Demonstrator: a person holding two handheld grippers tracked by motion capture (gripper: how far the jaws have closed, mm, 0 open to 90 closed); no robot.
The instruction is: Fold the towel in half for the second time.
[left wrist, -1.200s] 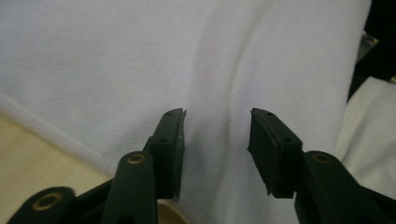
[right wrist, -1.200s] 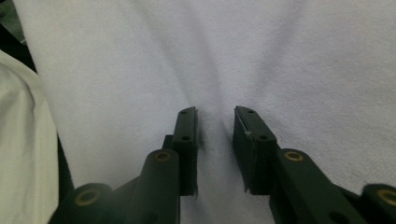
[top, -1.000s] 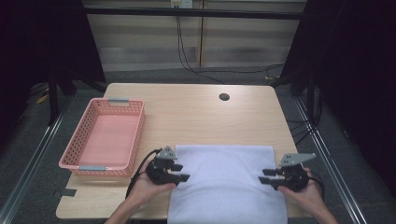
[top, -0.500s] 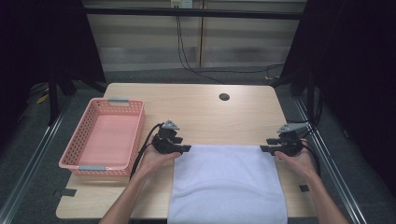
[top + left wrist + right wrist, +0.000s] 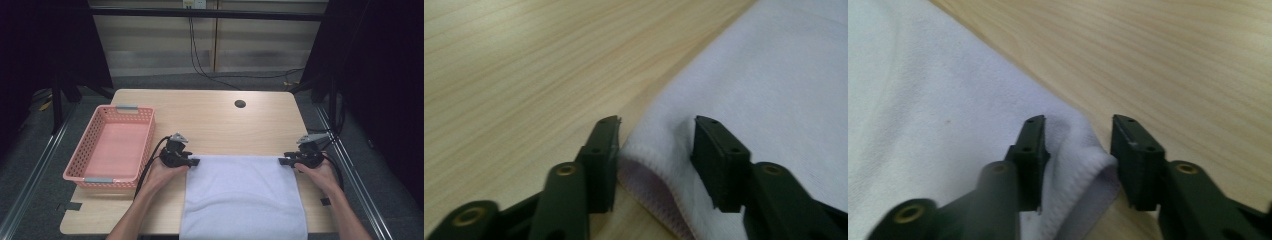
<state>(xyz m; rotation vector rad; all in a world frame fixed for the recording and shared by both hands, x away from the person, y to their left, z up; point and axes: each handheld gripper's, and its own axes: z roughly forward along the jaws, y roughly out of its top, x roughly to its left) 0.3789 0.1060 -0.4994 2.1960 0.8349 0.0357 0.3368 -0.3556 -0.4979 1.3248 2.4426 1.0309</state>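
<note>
A white towel (image 5: 243,195) lies flat on the wooden table (image 5: 215,120), its near end hanging over the front edge. My left gripper (image 5: 194,161) sits at the towel's far left corner, and my right gripper (image 5: 283,161) sits at its far right corner. In the left gripper view the jaws stand apart around the hemmed corner of the towel (image 5: 774,75), so the left gripper (image 5: 657,125) is open. In the right gripper view the right gripper (image 5: 1080,122) is also open, with the curled corner of the towel (image 5: 923,100) resting loosely between its jaws.
A pink plastic basket (image 5: 80,170) stands on the table's left side, close to my left hand. A round cable hole (image 5: 240,104) sits near the far edge. Bare wood stretches beyond the towel.
Both grippers moved away from the person, and the towel's far edge moved with them. The towel now lies stretched out and flatter.
</note>
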